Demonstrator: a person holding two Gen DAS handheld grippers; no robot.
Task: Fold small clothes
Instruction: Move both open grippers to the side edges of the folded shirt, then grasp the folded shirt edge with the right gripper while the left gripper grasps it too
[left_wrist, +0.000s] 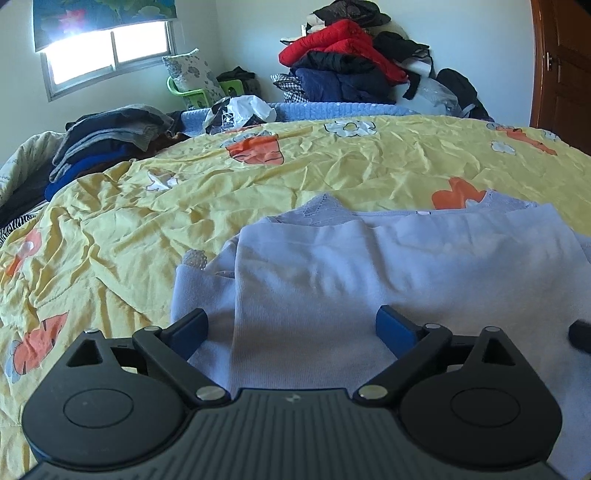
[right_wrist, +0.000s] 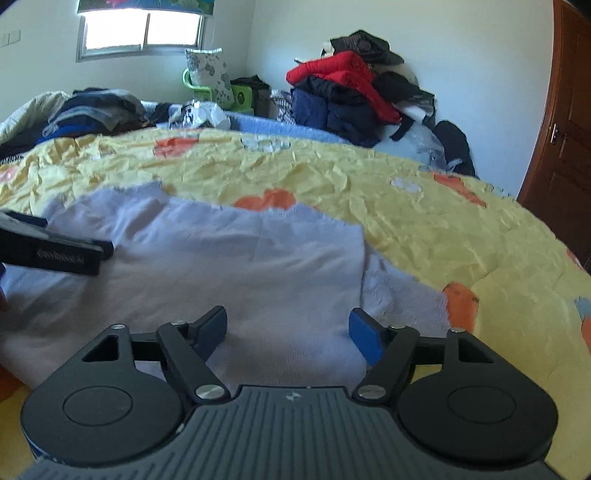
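Your pale lilac garment (left_wrist: 388, 266) lies folded flat on the yellow bedspread (left_wrist: 258, 173) near its front edge, beneath your left gripper (left_wrist: 291, 328) and right gripper (right_wrist: 288, 332), both angled downward with jaws spread wide, gripping nothing.
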